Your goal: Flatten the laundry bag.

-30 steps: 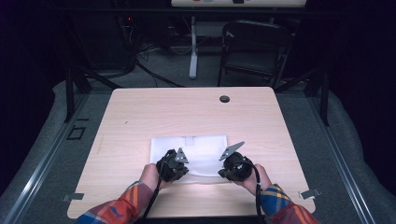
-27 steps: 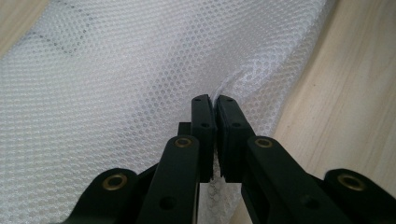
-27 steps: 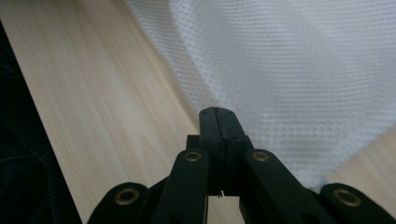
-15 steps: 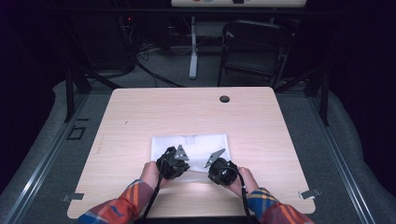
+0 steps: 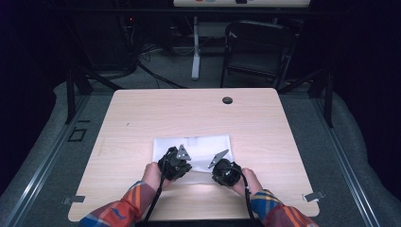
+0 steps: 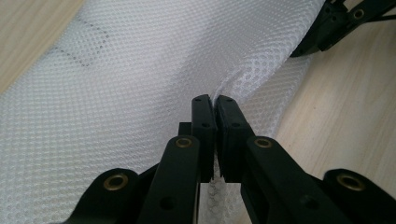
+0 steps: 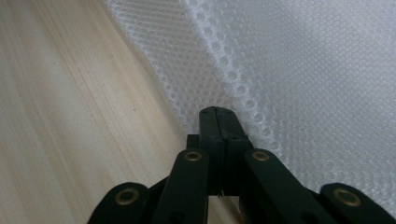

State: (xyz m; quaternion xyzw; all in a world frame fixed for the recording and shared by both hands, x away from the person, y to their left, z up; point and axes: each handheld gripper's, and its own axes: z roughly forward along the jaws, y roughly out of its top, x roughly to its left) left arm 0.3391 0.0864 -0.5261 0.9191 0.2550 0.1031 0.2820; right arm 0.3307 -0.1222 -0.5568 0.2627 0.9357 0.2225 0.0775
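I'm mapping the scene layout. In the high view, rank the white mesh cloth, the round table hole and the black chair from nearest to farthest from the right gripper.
1. White mesh cloth: at the right gripper, near table edge.
2. Round table hole: far table edge, slightly right.
3. Black chair: on the floor beyond the table.
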